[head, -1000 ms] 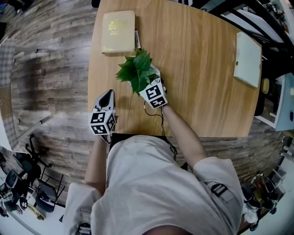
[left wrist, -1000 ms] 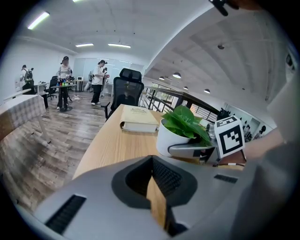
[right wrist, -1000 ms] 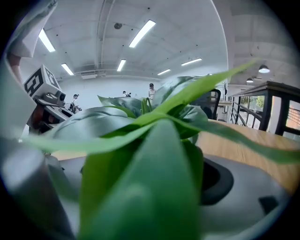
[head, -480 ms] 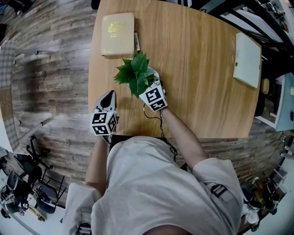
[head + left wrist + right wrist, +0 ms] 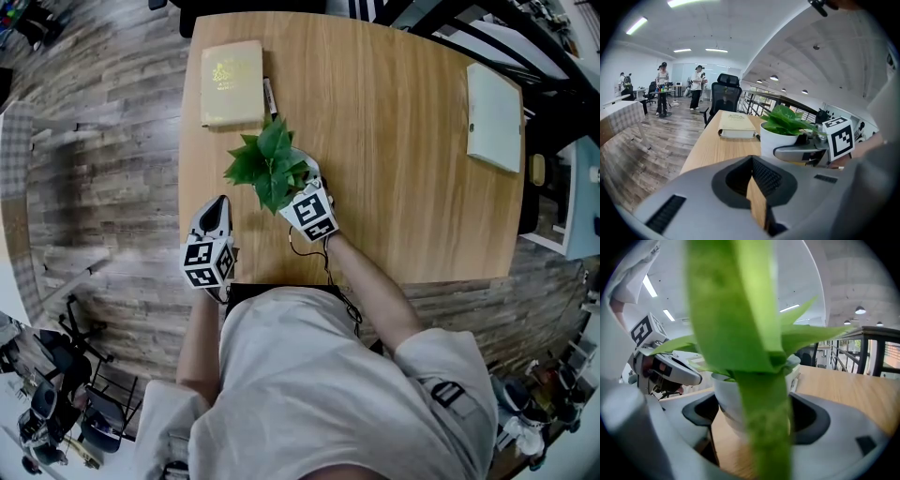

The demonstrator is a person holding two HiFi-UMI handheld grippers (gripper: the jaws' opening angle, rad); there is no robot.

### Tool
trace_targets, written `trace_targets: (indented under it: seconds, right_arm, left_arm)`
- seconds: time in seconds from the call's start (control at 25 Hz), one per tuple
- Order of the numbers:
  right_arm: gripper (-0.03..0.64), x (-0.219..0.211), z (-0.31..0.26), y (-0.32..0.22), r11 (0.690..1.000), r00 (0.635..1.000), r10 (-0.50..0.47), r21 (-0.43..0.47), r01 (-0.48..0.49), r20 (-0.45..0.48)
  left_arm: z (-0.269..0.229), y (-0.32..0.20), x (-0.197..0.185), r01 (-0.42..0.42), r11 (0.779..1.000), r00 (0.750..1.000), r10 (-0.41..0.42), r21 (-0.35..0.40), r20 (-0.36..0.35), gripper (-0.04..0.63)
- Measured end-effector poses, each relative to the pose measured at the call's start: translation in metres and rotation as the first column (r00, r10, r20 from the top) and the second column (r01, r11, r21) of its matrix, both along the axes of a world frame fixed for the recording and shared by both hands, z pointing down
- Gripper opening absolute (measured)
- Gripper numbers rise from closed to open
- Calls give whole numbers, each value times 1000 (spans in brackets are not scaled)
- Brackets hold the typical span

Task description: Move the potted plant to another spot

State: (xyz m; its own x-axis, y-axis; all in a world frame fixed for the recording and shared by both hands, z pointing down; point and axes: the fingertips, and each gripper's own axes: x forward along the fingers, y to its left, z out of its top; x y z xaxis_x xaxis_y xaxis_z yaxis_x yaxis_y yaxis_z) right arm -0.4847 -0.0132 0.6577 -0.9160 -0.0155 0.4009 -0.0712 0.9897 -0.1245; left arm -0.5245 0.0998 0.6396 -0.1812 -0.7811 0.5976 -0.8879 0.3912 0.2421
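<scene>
The right gripper [image 5: 306, 180] clasps the white pot of the potted plant [image 5: 268, 167] by the table's [image 5: 403, 187] left edge, just nearside of the book [image 5: 232, 82]. It has barely shifted, so the move is probably only starting. The left gripper [image 5: 217, 208] hangs closed and empty.

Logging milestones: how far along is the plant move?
Done: the right claw is shut on the pot of the potted plant, so the grasp is made. In hand: the plant is by the table's left edge, near the book. I can't tell whether it is off the wood. Left: carry it to another spot, set it down, release. The left claw is shut, empty and idle.
</scene>
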Motion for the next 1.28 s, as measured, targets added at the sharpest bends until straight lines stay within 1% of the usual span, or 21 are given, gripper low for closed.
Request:
trace_targets:
  seconds: [0.24,0.48,0.84,1.0,1.16,1.28]
  right_arm:
    - [457,4,-31,4,1000,998,20,18,-21,67]
    - [456,15,-78,7,998,988,33,47,-41,151]
    - [456,39,-155,11,990,952,35,118,-74,303]
    - [456,55,-184,15,985,942,21,154,-77,336]
    - [456,78,-201,16,984,926,40,148,-102,376]
    - [456,91,-210,21,981,922,44,156,-112,386]
  left_arm:
    - [-25,1,-2,-8,999,999,6,48,48,12]
    - [-58,2,8,-20,994,996,10,111,88,12]
    - [-115,0,33,-61,974,985,24,218,168,12]
    - [-136,3,43,-69,966,980,18,250,199,12]
    - [-152,6,60,-73,959,973,8,274,231,12]
    - [-159,10,70,-82,957,967,9,279,253,12]
